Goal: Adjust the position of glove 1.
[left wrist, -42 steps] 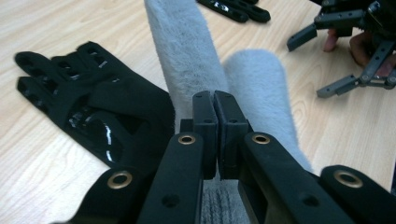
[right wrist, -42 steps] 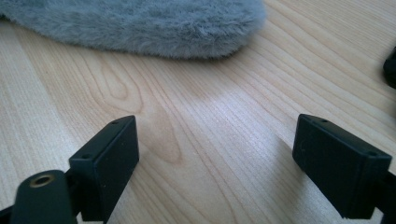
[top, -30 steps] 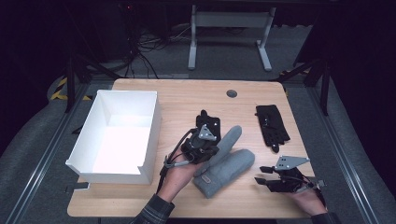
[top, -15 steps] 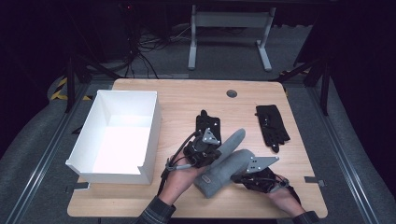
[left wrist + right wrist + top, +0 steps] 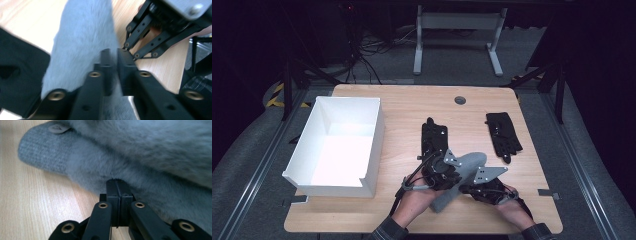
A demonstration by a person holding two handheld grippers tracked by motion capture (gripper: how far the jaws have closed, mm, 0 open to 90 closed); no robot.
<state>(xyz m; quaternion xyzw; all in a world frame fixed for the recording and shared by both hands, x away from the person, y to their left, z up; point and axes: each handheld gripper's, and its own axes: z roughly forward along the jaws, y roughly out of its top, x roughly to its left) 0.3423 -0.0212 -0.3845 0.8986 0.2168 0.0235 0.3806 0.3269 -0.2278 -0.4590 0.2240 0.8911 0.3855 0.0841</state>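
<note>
At the near edge of the desk (image 5: pixel 362 222), two hands come in from below, each with a hand-held gripper. Between them lies one grey mitten (image 5: pixel 462 180), furry, with a knitted cuff, set slantwise on the pale wood.

Left hand-held gripper (image 5: pixel 447 172): it rests on the mitten's left side. In the left gripper view its jaws stand a narrow slit apart, with grey fur (image 5: pixel 82 40) between and beneath them; they have just been opening a little. Whether the pads still press on the fur, I cannot tell.

Right hand-held gripper (image 5: pixel 472 189): it sits at the mitten's right edge, low down. In the right gripper view its jaws are closed together, their tips buried in the fur (image 5: pixel 150 157); a pinch of pile seems caught between them, though how much cannot be made out. The knitted cuff (image 5: pixel 42 150) with a small round tag shows farther off in that view.

Just beyond the mitten lies a black glove (image 5: pixel 433 140), touching or nearly touching the left hand-held gripper. A second black glove (image 5: pixel 503 135) lies well apart to the right. That makes two black gloves and one grey mitten.

On the left side stands one white box (image 5: pixel 374 130), open at the top. A small dark round fitting (image 5: pixel 459 100) sits near the far edge.

Beyond the desk the room is dark: grey floor, a tangle of cables (image 5: pixel 362 55), and a pale metal stand (image 5: pixel 457 30).
</note>
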